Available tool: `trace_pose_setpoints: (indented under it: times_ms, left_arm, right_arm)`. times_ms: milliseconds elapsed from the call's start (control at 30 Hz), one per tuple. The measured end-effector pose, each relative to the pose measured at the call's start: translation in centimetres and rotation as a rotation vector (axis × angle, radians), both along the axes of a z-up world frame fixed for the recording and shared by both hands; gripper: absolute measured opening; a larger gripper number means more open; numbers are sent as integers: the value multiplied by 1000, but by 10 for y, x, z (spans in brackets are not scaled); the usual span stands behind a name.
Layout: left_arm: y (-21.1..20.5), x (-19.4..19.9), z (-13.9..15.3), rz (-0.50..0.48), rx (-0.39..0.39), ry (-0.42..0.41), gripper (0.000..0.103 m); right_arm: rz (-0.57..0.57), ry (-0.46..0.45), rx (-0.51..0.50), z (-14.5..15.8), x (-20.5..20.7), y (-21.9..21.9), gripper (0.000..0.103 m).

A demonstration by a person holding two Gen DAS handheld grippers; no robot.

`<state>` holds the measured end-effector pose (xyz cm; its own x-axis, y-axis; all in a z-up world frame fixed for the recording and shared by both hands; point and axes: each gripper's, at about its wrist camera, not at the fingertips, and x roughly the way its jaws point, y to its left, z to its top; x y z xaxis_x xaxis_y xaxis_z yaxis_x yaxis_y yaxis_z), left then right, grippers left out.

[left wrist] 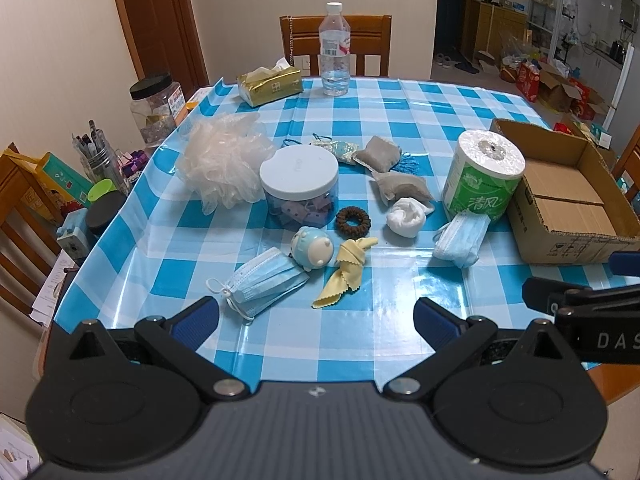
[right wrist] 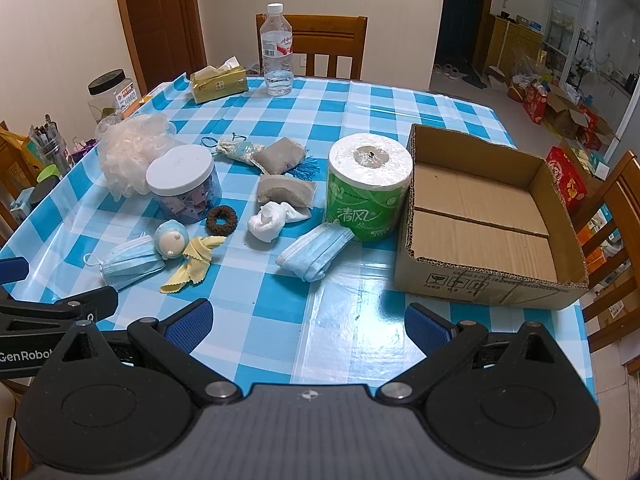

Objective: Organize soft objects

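I see the tablecloth in blue/white checks. Cardboard box plain brown. Toilet roll white with green wrapper. Two face masks, both light blue: and. Cloth pale yellow. Hair tie dark brown. Rolled sock white. Bath pouf off-white. Jar clear, white lid, purple bits inside. Tissue pack gold. My gripper pads are blue on black.
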<state>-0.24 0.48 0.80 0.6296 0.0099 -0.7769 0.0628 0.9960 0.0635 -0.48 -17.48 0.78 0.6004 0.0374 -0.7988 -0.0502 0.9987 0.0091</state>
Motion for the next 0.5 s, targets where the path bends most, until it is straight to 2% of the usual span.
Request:
trace_pose_setpoints:
  times_ms: [500]
  left_arm:
    - [1,1,4,1,4,-1,102]
  right_arm:
    - [10,-3,3,1,2,-1,103]
